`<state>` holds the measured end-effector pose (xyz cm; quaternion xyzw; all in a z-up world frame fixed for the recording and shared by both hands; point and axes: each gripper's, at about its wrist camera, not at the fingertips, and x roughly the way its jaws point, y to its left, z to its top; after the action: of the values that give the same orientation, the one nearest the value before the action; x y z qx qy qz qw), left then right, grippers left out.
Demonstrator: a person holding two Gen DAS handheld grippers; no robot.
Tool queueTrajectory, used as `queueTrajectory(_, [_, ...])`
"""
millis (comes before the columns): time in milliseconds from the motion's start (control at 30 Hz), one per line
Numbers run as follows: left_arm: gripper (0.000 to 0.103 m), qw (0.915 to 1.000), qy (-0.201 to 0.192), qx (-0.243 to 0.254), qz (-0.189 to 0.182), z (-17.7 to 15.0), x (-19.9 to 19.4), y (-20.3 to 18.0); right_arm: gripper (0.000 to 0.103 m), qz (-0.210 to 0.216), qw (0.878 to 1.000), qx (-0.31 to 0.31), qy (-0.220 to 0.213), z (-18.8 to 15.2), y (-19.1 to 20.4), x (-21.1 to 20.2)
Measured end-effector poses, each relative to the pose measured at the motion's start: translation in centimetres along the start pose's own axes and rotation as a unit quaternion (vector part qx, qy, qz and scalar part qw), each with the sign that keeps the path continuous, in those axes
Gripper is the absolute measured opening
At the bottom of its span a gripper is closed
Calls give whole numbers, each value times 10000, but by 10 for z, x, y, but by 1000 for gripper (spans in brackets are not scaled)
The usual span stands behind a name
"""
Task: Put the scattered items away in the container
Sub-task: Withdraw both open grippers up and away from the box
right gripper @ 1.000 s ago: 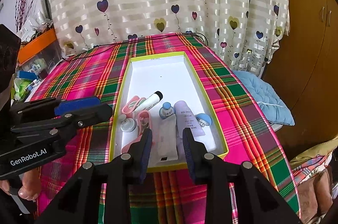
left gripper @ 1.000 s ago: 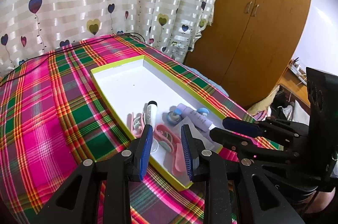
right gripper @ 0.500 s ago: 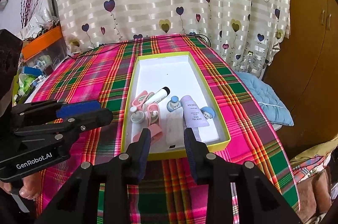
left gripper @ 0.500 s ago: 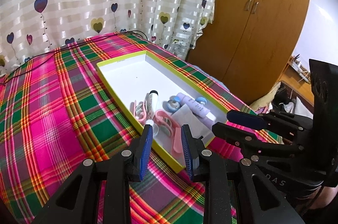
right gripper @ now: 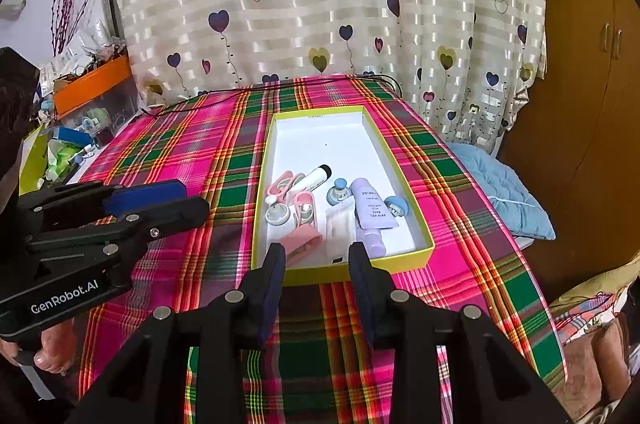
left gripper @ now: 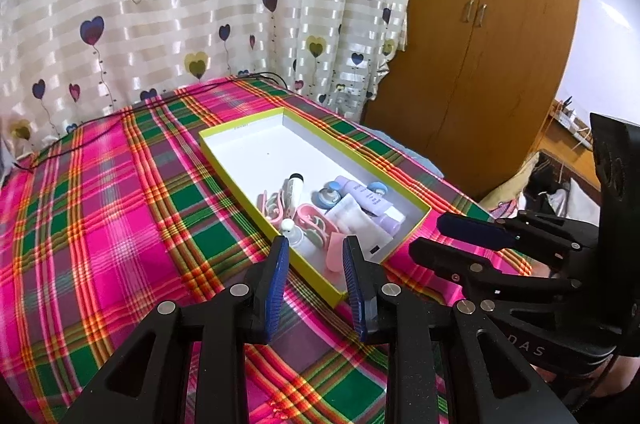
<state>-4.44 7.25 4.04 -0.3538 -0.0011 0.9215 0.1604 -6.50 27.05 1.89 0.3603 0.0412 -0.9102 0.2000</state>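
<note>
Two tools, left tool (left gripper: 316,278) & right tool (right gripper: 316,274) both open w/ nothing gripped, all bottles/tubes (right gripper: 370,207) piled in near end of box (right gripper: 340,270), on plaid bench (right gripper: 192,151)

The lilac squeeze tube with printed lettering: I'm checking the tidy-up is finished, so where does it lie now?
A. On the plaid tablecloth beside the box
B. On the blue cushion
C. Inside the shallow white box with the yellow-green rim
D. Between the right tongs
C: the lilac squeeze tube lies flat on the floor of the shallow white box with the yellow-green rim, among the other small items.
</note>
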Motion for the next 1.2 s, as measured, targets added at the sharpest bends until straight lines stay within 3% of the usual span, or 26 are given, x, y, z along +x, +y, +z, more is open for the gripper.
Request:
queueTrajectory(633, [28,9997,76,-243,-64,-14,-14,5,34,-134,9997,-174,-130,-4,12,-15])
queueTrajectory(867, [29,9998,5,-3,211,-16,-16,-6,34,-262,9991,-269,-170,-4,14,-16])
queueTrajectory(1200, [29,9998,65,-42,182,-18,-13,-5,34,-425,9980,-405,-237,-6,17,-19])
